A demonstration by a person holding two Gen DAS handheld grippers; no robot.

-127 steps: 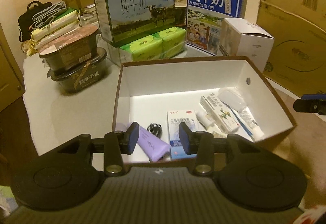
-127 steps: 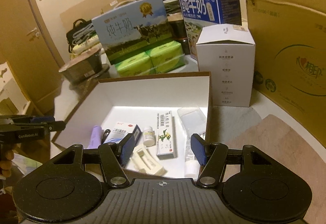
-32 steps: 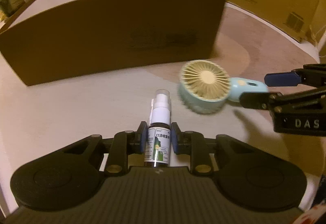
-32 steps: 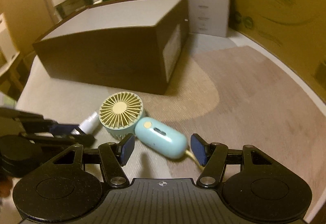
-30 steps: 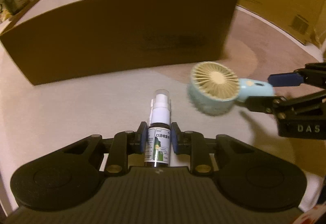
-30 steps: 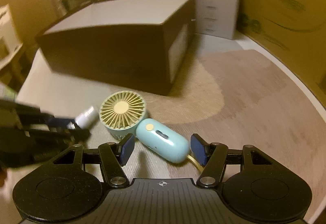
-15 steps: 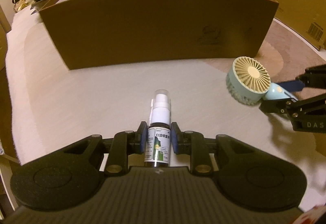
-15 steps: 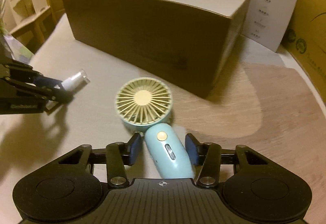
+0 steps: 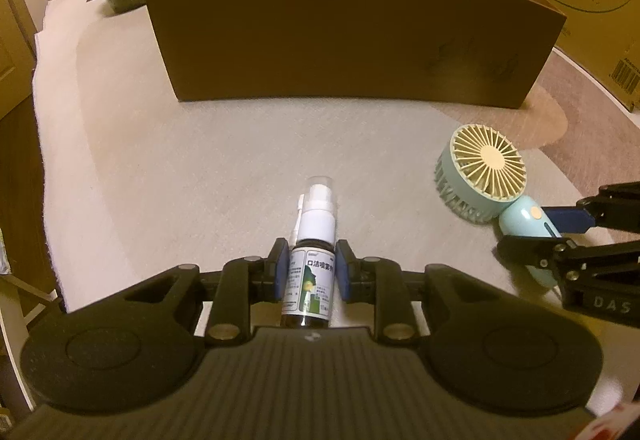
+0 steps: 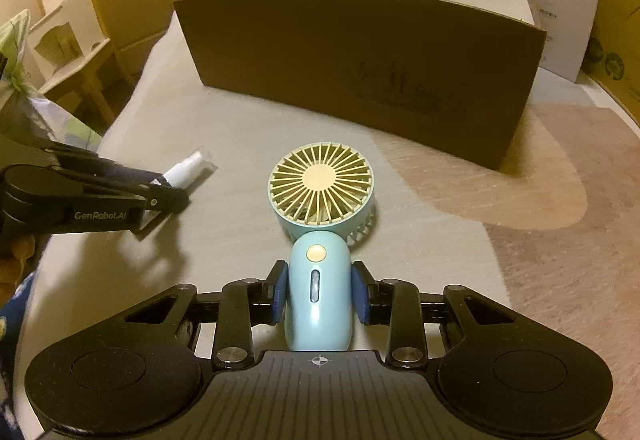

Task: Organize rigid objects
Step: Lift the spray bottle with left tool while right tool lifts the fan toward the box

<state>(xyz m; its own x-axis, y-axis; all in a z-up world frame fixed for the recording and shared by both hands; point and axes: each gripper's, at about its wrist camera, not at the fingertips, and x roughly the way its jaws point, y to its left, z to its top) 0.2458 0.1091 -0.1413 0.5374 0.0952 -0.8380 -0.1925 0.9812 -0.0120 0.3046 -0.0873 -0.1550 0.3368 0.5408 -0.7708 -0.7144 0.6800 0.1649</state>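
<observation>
1. Brown box is filling the upper frame; its tall wall is risking a snag
2. Left gripper is clamping the bottle at lower centre; slipping is possible
3. Right gripper is squeezing the fan handle; the heavy head is threatening to pivot

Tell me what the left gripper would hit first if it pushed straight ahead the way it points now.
Probably the near wall of the brown cardboard box. The left gripper, shut on the small spray bottle, points at it across bare tabletop; the bottle's cap would likely touch first, if it stays level.
</observation>
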